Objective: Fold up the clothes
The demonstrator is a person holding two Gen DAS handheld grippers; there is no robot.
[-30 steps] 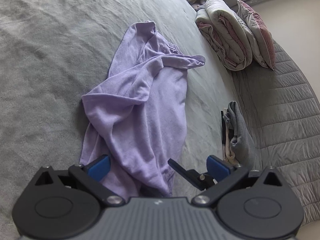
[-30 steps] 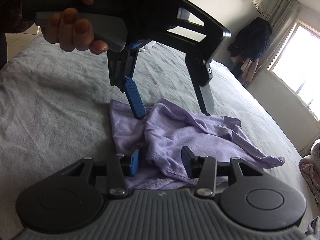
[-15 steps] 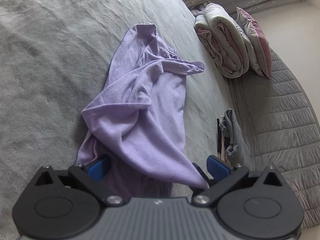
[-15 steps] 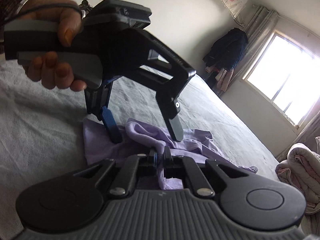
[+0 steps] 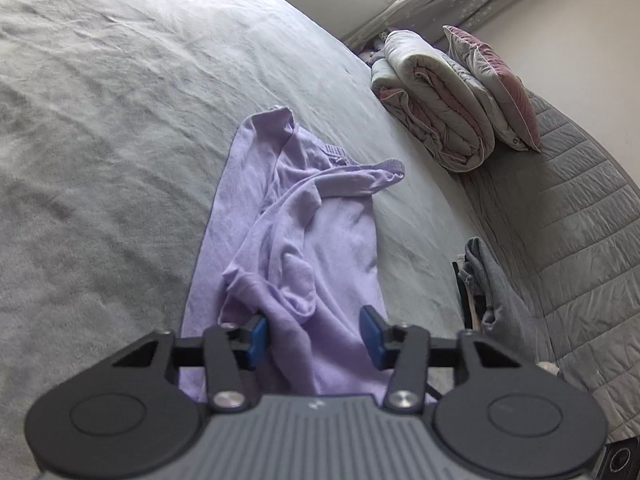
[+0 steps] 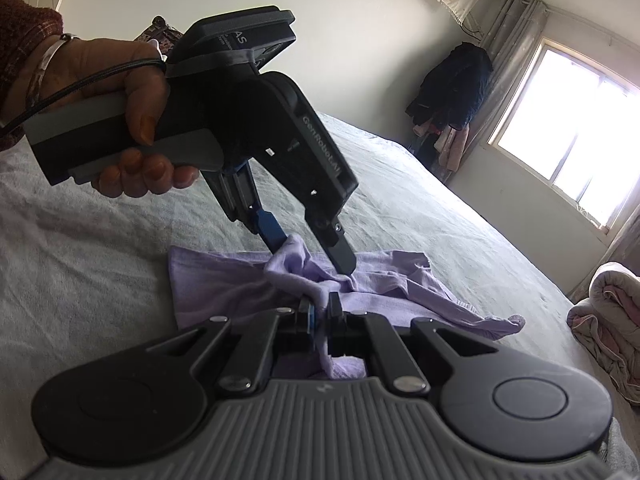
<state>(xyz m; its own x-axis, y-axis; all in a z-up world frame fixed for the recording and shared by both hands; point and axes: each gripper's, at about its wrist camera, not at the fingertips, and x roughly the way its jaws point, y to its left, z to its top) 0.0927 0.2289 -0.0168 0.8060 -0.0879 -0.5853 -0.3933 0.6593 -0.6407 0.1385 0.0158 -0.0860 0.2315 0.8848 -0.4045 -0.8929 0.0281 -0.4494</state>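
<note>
On grey bed [image 5: 100,160], lilac shirt [image 5: 304,216] lying lengthwise away, right gripper [image 6: 320,314] pinching hem

The right hand-held gripper [image 6: 320,312] has clamped and lifted the lilac shirt [image 5: 296,240].

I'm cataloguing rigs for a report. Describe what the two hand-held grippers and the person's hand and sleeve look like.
Each hand-held gripper is black, with a ribbed grey front, two round discs, silver pivot screws and blue finger pads. The left hand-held gripper has a grey handle and trigger, white lettering on its side and a black cable. The right hand-held gripper looks the same up front. The hand wears a pale bangle and a dark red knitted sleeve.
</note>
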